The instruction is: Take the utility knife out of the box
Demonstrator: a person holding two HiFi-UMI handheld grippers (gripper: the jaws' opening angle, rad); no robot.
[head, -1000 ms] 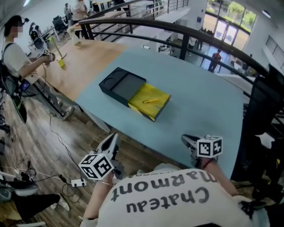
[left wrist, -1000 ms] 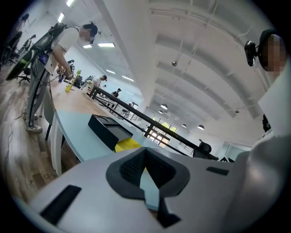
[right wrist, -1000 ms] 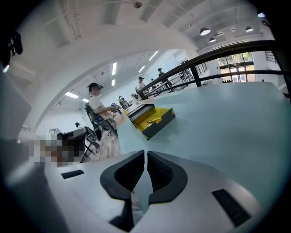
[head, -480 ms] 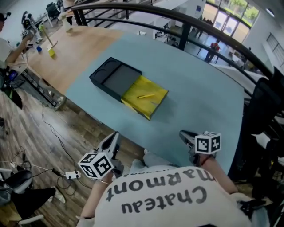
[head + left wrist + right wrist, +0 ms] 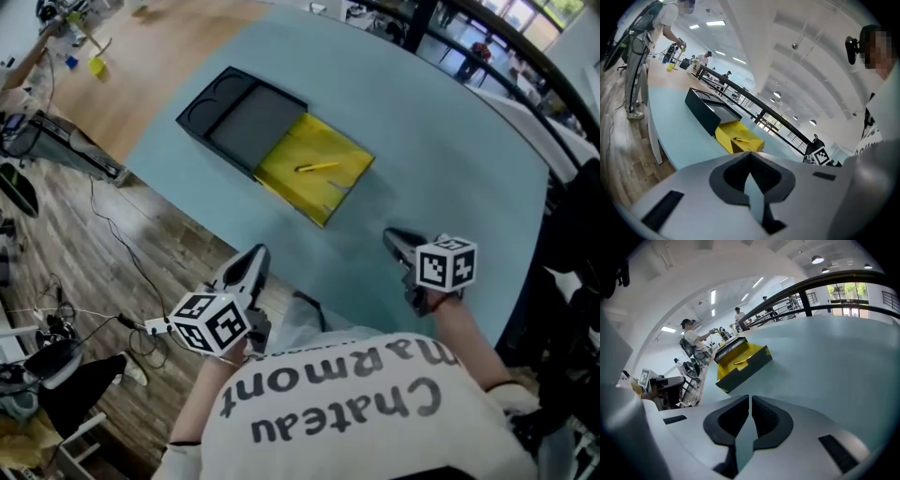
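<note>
On the light blue table [image 5: 450, 131] lies a dark box [image 5: 239, 117] with its yellow drawer [image 5: 328, 183] slid out toward me. In the drawer rests a yellow utility knife [image 5: 317, 167]. My left gripper [image 5: 257, 255] hangs off the table's near edge, shut and empty. My right gripper [image 5: 392, 236] is over the table near the drawer's right, jaws together with nothing in them. The left gripper view shows the box [image 5: 707, 110], drawer [image 5: 726, 136] and knife [image 5: 740, 139] ahead. The right gripper view shows the drawer [image 5: 752, 363] and knife [image 5: 740, 362] ahead to the left.
A wooden tabletop [image 5: 159, 42] joins the blue one at the far left. Cables and a power strip [image 5: 155, 326] lie on the wood floor below the near edge. A dark railing [image 5: 525, 56] runs behind the table. People work at a bench [image 5: 701, 341] far off.
The head camera has tipped down and the box now sits closer. Both grippers have moved forward toward the box, the right one now over the table. Both stay shut.
</note>
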